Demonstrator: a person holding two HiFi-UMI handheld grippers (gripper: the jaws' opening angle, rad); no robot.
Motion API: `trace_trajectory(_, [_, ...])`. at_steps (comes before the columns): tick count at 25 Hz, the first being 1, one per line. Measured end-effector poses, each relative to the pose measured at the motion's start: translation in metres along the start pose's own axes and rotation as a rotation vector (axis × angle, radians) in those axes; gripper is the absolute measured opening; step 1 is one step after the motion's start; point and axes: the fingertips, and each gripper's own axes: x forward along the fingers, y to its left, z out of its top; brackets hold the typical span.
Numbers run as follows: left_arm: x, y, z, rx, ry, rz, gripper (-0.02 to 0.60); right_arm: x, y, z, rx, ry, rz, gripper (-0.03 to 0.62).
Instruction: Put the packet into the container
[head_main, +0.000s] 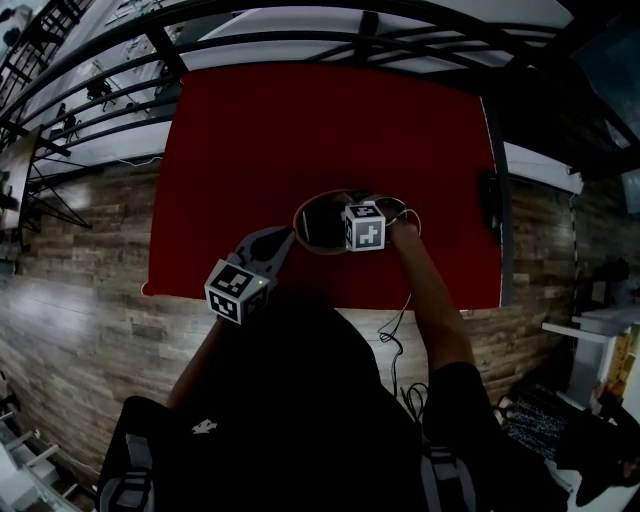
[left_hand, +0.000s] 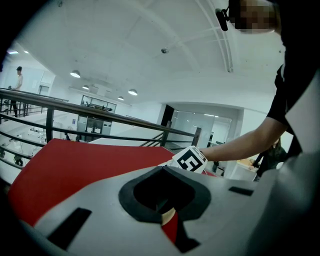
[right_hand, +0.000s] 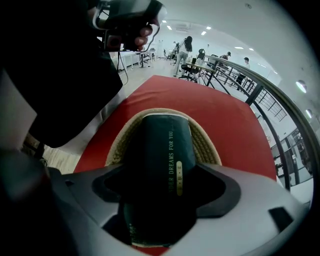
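Clamping dark packet over woven container, right gripper (left gripper jaws together)

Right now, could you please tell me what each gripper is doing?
Left gripper: closed, empty.
Right gripper: closed on the packet, over the basket.

In the right gripper view the dark packet runs down behind the right gripper's body, hiding its lower end and the start of its print, and it covers the woven container's near rim. At centre of the head view the marker cube hides part of the container's inside.
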Motion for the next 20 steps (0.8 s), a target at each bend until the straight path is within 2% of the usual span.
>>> trace_trajectory(11, [0.001,-0.001,0.001,-0.008,-0.012,-0.008,0.009,-0.013,-0.001,-0.001,0.077,-0.006,-0.033,0.385])
trace_trajectory(15, [0.003,-0.003,0.002,-0.012,-0.014,-0.014,0.009,-0.032,-0.004,0.011,0.109,-0.044,-0.048,0.387])
trace_trajectory(18, [0.003,-0.003,0.004,-0.012,-0.022,-0.015,0.009,-0.052,-0.013,0.014,0.192,-0.117,-0.128,0.387])
trace_trajectory(20, [0.001,-0.002,0.005,-0.012,-0.026,-0.013,0.009,-0.077,-0.023,0.018,0.306,-0.232,-0.225,0.386])
